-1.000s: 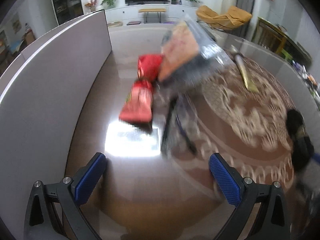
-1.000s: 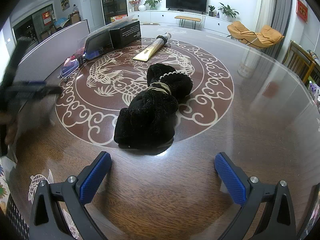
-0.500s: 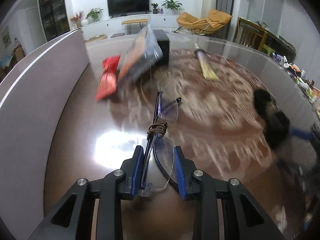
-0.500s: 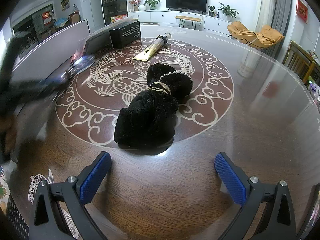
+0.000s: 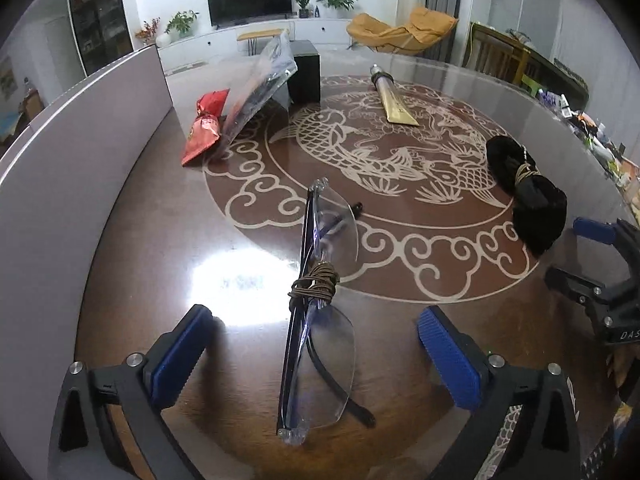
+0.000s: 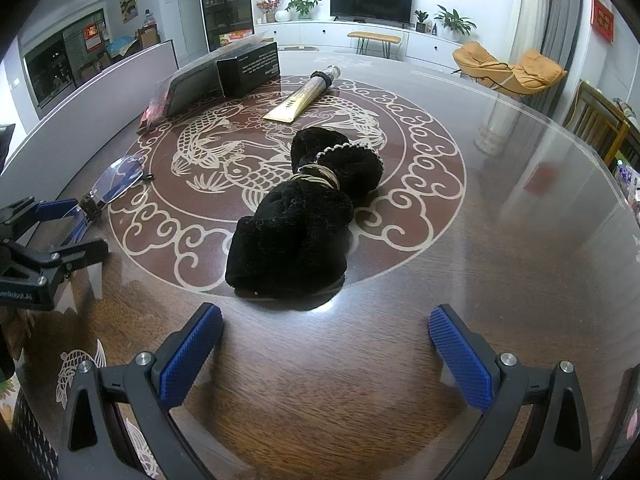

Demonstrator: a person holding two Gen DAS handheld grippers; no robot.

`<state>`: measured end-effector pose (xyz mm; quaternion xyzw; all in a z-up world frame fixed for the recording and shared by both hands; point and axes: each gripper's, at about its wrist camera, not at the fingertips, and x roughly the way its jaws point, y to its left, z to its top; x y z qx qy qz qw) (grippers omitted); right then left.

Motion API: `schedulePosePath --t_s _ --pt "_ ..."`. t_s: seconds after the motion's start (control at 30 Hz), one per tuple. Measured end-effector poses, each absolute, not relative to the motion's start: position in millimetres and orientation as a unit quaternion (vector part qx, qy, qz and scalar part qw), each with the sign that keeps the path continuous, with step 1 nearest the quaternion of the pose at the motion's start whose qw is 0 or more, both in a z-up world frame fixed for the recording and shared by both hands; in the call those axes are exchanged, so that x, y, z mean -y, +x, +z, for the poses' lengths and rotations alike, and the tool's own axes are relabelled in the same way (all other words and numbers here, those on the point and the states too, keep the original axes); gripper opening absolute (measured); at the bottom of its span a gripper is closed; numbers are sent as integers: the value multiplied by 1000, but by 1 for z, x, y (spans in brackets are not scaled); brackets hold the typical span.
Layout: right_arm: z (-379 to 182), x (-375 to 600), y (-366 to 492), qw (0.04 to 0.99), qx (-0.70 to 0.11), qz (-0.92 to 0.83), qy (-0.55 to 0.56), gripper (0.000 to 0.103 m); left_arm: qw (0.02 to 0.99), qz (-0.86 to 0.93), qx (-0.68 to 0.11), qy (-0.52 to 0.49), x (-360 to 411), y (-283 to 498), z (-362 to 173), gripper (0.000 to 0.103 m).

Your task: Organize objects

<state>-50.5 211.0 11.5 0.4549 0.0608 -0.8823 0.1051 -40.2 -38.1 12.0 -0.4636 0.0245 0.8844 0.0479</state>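
Observation:
Folded rimless glasses [image 5: 320, 320] with a brown cord wound round the bridge stand on edge on the round table, between the fingers of my open left gripper [image 5: 316, 344], which do not touch them. They also show in the right wrist view [image 6: 116, 182]. A black furry pouch [image 6: 300, 216] tied with gold bands lies in front of my open, empty right gripper [image 6: 324, 344]; it also shows in the left wrist view [image 5: 528, 196]. A gold tube [image 5: 394, 100], a black box [image 5: 306, 76], a clear bag [image 5: 258, 84] and a red packet [image 5: 204, 128] lie farther back.
A grey partition wall [image 5: 72, 152] curves along the table's left side. The right gripper [image 5: 604, 276] shows at the right of the left wrist view. The brown table [image 6: 500, 220] carries a fish pattern. Chairs and clutter stand beyond its right edge.
My left gripper closed on the glasses, carried them toward the near side of the table, and has now opened, leaving them standing on the table. The right gripper has not moved.

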Motion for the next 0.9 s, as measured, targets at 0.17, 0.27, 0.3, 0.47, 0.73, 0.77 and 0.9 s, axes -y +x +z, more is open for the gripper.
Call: schedulePosePath --t_s 0.17,0.27,0.3,0.47,0.73,0.77,0.9 --pt "11 -211 -51 105 -61 -882 455 103 44 888 -23 -458 37 -41 12 103" --pt "11 -211 -51 105 -61 -882 455 103 45 888 -23 -458 37 -41 12 103" --pt "11 -211 -51 105 -61 -882 455 103 45 888 -23 -458 37 -41 12 103" --pt "11 -211 -50 105 -61 -882 455 103 45 888 -23 -458 37 -41 12 103" --pt "11 -211 -50 105 -60 -882 455 103 44 888 -23 -458 37 -41 11 103" --pt "11 -211 -50 105 -60 -882 455 103 45 888 -23 -458 37 -41 11 103" --pt "11 -211 -50 105 -60 -882 455 103 45 888 -23 -458 37 -41 11 103"
